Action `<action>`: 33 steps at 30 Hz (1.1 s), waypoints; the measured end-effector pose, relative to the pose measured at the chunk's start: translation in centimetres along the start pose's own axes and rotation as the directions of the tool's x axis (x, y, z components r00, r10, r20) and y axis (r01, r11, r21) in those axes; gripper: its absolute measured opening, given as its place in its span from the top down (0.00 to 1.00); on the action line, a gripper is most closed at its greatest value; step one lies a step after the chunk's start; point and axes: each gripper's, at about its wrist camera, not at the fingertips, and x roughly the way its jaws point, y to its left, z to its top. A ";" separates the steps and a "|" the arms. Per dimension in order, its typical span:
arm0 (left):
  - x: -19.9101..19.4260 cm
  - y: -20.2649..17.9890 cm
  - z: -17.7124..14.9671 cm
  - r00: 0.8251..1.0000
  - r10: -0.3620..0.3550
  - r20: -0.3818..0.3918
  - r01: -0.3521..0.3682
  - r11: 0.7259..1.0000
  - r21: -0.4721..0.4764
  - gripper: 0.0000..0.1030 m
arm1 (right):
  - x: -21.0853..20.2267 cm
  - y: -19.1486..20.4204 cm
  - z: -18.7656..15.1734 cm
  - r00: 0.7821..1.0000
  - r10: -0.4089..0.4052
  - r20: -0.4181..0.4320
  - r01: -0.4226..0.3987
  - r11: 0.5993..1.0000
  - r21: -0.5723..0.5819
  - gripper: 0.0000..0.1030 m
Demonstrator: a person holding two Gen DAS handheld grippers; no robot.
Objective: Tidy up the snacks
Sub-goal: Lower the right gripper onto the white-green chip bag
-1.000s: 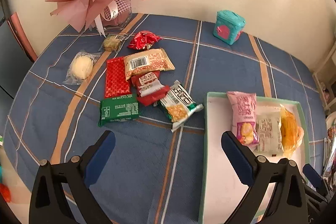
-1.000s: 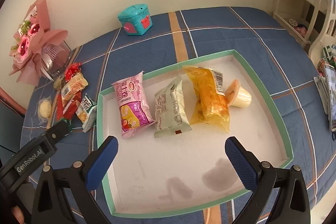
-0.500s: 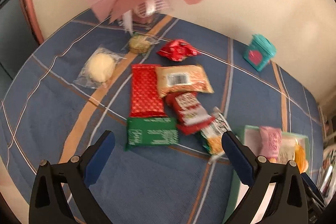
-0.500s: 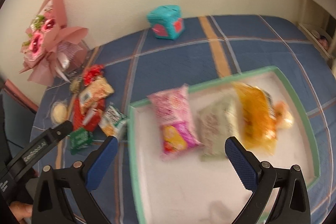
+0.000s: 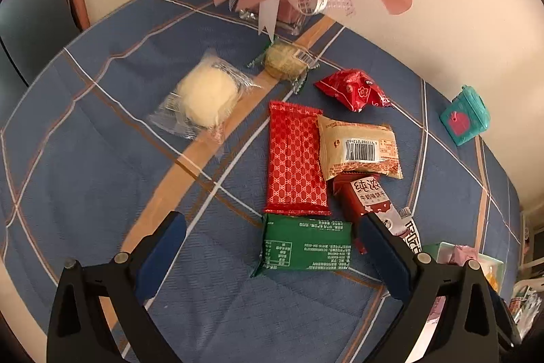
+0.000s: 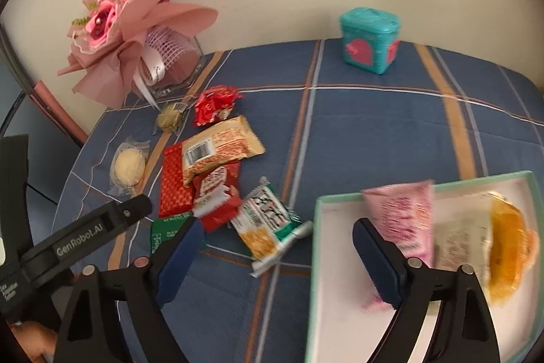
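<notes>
Loose snacks lie on the blue plaid tablecloth: a green packet (image 5: 304,244), a red patterned packet (image 5: 294,159), a beige packet (image 5: 358,148), a dark red milk-snack packet (image 5: 369,196), a red crinkled packet (image 5: 353,89), a round white cake (image 5: 205,97) and a small greenish cake (image 5: 284,60). My left gripper (image 5: 272,250) is open, just above the green packet. My right gripper (image 6: 275,257) is open over a green-and-white packet (image 6: 268,223), beside the green-rimmed tray (image 6: 314,247) holding a pink packet (image 6: 404,216), a pale packet and a yellow packet.
A pink bouquet in a glass vase (image 6: 136,29) stands at the back left by the wall. A teal box (image 6: 369,39) sits at the back. The left gripper's body (image 6: 78,233) shows at the right wrist view's left edge. The table edge curves near left.
Both grippers have swung left, away from the tray and toward the loose snack pile. The left gripper has come closer to the green packet. Both stay open.
</notes>
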 end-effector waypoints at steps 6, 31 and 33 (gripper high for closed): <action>2.0 -0.8 -0.1 0.999 -0.012 -0.050 0.013 1.000 0.022 0.02 | 3.1 1.7 0.1 0.999 -0.014 -0.043 0.011 0.997 -0.073 0.26; 5.1 -1.5 -1.4 0.986 0.050 -0.161 -0.038 0.996 0.075 0.02 | 6.5 3.2 -0.4 0.990 -0.097 -0.103 0.076 0.978 -0.194 0.39; 5.1 -1.4 -1.4 0.986 0.048 -0.159 -0.036 0.997 0.073 0.05 | 6.7 3.2 -0.5 0.989 -0.087 -0.122 0.064 0.981 -0.181 0.41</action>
